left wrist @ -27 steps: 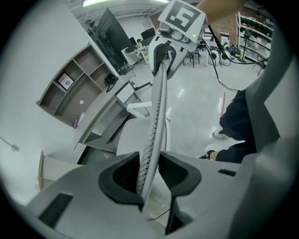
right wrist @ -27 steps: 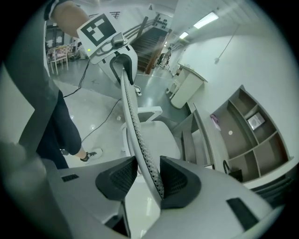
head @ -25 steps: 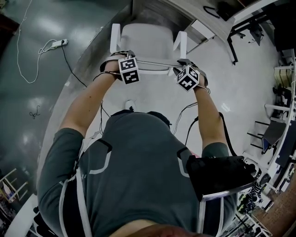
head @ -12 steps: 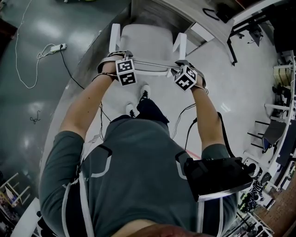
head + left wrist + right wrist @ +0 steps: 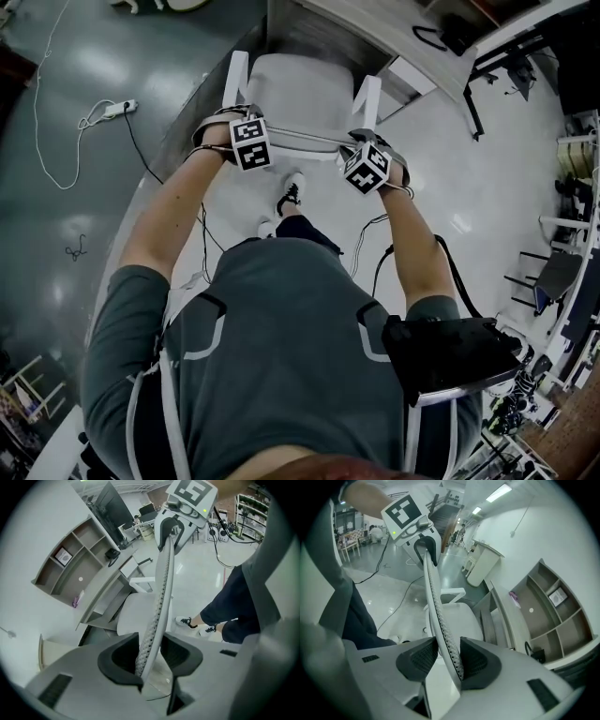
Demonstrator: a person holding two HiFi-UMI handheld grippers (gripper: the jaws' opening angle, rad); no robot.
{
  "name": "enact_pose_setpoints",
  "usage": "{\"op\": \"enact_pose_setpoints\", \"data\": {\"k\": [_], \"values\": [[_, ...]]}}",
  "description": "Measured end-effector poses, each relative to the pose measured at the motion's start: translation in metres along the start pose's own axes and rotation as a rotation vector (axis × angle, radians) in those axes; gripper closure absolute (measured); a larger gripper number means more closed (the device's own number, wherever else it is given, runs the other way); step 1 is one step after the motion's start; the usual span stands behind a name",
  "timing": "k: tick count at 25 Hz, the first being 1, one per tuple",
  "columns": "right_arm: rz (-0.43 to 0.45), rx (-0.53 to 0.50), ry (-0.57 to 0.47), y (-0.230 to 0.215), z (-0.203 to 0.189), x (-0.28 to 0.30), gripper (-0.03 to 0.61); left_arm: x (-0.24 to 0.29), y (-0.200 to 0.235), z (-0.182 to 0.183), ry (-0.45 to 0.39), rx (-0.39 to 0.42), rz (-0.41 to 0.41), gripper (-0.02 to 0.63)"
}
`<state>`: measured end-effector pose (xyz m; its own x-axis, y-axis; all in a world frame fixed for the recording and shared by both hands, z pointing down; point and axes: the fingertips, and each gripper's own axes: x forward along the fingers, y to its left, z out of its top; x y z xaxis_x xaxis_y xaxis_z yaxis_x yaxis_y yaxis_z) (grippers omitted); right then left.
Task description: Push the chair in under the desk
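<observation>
My right gripper [image 5: 443, 658] squeezes the chair back [image 5: 305, 141] tight. My left gripper [image 5: 151, 653] is opening its jaws, and the chair back sits loose between them. The desk [image 5: 394, 28] is just ahead.

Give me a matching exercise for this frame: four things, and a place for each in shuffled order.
1 chair seat
2 power strip
3 shoe
4 purple item

A dark floor, head view's left
B desktop, beside the shelves
C between two white armrests
D pale floor, behind the chair

Pairs: 1-C, 2-A, 3-D, 4-B
</observation>
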<state>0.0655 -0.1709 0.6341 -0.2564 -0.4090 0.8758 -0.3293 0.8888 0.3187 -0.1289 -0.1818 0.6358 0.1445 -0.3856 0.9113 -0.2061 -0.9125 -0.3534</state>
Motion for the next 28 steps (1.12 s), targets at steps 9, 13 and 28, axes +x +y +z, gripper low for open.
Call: {"op": "enact_pose_setpoints", "data": {"k": [9,13,28], "values": [[-0.034,0.000,-0.032,-0.029,0.026,0.023,0.428,0.027,0.058,-0.013,0.080,-0.020,0.058,0.445],[-0.028,0.009,-0.034,-0.041,0.039,0.032,0.430,0.035,0.081,-0.020,0.107,-0.017,0.051,0.440],[-0.002,0.033,-0.027,-0.088,0.070,0.063,0.443,0.067,0.158,-0.029,0.164,0.057,0.078,0.442]]}}
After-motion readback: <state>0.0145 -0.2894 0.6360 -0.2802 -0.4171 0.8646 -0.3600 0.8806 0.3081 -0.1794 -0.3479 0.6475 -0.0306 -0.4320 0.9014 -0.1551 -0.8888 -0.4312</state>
